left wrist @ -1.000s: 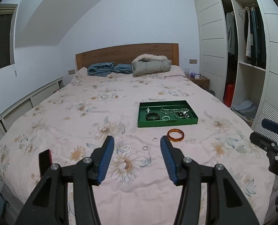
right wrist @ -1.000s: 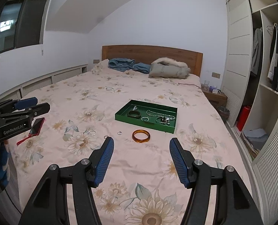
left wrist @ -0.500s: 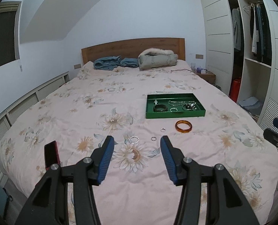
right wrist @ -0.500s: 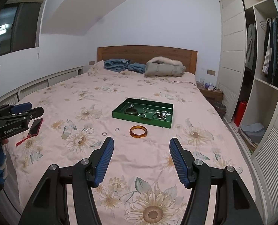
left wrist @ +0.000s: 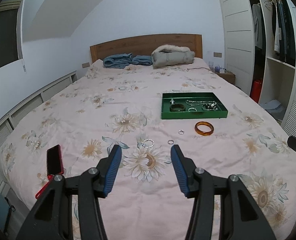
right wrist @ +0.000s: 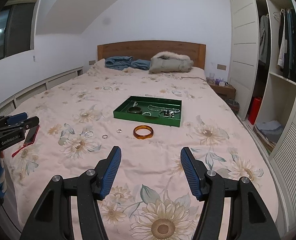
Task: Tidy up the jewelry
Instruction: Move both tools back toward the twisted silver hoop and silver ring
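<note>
Both the left claw (left wrist: pixel 145 151) and right claw (right wrist: pixel 149 153) hang spread and empty above the bed (right wrist: pixel 198 104). An amber bangle (right wrist: pixel 143 132), two small rings and what looks like a thin silver bracelet (left wrist: pixel 148 143) lie on the sheet just before the green tray (right wrist: pixel 148 118).

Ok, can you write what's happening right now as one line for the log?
left gripper open, empty | right gripper open, empty | amber bangle, three rings loose on bed | green tray partly filled

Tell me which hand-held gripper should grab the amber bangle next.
Right, probably. The amber bangle lies almost straight ahead of the open right hand-held gripper; from the open left hand-held gripper it sits off to the right, beyond the small rings.
</note>
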A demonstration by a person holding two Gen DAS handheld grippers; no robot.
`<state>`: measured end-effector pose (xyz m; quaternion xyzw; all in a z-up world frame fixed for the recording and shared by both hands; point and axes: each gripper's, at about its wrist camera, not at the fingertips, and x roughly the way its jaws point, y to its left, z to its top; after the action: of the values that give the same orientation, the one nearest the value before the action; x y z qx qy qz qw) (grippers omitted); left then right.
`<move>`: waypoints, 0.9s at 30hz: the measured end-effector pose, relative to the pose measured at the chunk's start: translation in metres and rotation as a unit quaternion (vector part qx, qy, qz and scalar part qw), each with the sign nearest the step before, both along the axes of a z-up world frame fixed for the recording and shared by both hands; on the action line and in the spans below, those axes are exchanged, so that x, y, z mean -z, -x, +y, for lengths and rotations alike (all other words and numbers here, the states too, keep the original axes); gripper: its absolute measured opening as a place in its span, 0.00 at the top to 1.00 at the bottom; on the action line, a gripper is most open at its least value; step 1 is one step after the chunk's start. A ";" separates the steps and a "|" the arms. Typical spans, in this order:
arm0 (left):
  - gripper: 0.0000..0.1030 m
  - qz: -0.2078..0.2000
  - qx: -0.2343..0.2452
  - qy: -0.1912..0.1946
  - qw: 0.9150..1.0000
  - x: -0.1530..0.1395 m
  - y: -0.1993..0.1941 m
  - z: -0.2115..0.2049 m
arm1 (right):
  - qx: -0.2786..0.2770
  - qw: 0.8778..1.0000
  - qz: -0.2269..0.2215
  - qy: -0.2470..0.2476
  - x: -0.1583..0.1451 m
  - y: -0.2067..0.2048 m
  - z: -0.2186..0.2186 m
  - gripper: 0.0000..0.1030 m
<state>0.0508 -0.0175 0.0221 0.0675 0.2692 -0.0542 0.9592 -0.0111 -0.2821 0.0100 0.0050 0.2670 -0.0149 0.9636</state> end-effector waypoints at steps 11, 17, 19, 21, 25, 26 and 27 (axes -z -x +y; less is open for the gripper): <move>0.52 0.026 0.011 -0.001 1.000 0.022 -0.024 -0.008 | 0.011 1.000 0.022 -0.011 0.021 -0.020 -0.011 0.41; 0.52 0.039 0.007 0.001 0.999 0.035 -0.040 -0.007 | 0.015 0.999 0.031 -0.018 0.031 -0.032 -0.017 0.41; 0.52 0.042 0.007 0.001 0.999 0.038 -0.044 -0.007 | 0.014 0.999 0.035 -0.020 0.034 -0.037 -0.017 0.41; 0.52 0.047 0.005 0.000 0.999 0.042 -0.049 -0.005 | 0.013 0.999 0.037 -0.021 0.037 -0.041 -0.017 0.41; 0.52 0.056 0.000 0.000 0.998 0.050 -0.060 0.000 | 0.006 0.999 0.044 -0.021 0.044 -0.053 -0.012 0.41; 0.52 0.058 -0.001 0.000 0.998 0.053 -0.063 0.002 | 0.004 0.999 0.046 -0.021 0.046 -0.056 -0.011 0.41; 0.52 0.062 -0.004 0.000 0.998 0.056 -0.067 0.004 | 0.003 0.999 0.047 -0.021 0.047 -0.059 -0.010 0.41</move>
<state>0.1179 -0.0133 -0.0340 0.0630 0.3281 -0.0547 0.9410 0.0475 -0.2921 -0.0372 0.0257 0.3127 -0.0122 0.9494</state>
